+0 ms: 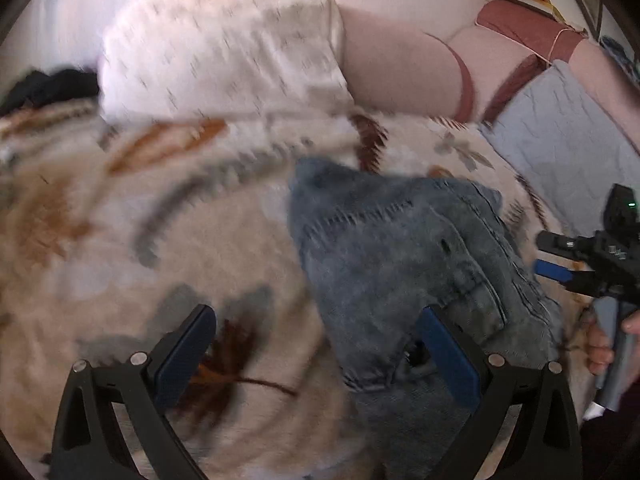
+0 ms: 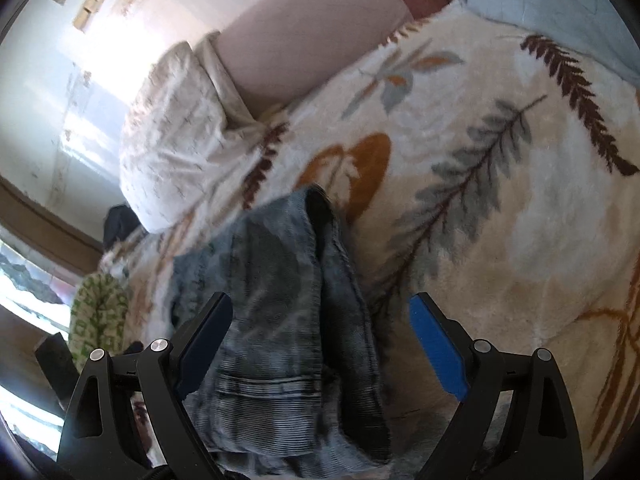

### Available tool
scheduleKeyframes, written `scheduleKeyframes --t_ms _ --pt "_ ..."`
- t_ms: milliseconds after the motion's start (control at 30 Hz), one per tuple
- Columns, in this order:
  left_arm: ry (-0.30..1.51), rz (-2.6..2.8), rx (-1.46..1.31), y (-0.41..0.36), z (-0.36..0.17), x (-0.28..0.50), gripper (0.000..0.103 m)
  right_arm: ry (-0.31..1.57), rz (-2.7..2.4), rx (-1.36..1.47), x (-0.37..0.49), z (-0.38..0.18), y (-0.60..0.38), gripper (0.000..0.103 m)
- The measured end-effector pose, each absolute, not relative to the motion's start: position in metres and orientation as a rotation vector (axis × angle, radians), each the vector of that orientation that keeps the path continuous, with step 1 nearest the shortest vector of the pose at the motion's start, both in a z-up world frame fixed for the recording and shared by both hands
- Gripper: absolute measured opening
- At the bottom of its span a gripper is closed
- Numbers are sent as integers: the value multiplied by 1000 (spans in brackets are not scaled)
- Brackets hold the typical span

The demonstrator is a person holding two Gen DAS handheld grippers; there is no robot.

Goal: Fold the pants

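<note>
Both claws gape wide, empty: left claw [image 1: 316, 354] and right claw [image 2: 320, 340] over the bunched jeans [image 1: 400, 248] on the leaf-print blanket [image 1: 120, 240].

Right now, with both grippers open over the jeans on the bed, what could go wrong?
1. The jeans lie in a thick, uneven bundle, so closing the right gripper might catch only the top layer.
2. The plush leaf-print blanket lies right under them; low jaws might pinch it too.
3. The left gripper straddles the denim's edge, so its grip may slip.
</note>
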State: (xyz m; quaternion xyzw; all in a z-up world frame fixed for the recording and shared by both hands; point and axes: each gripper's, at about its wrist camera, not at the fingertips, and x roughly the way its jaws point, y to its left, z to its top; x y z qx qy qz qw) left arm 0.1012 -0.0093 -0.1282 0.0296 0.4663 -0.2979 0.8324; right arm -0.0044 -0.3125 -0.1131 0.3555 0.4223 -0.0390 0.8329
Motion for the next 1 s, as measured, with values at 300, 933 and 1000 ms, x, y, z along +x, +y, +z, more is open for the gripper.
scheduleKeyframes --t_ms 300,933,1000 --pt "1130 -720 -72 -5 -146 105 103 982 25 849 -2 -136 -318 92" --pt "1079 -824 -63 -22 -147 81 85 1020 184 817 9 -136 -273 88" --pt "1092 -849 -94 -22 -146 81 76 1015 182 810 8 -135 -271 84"
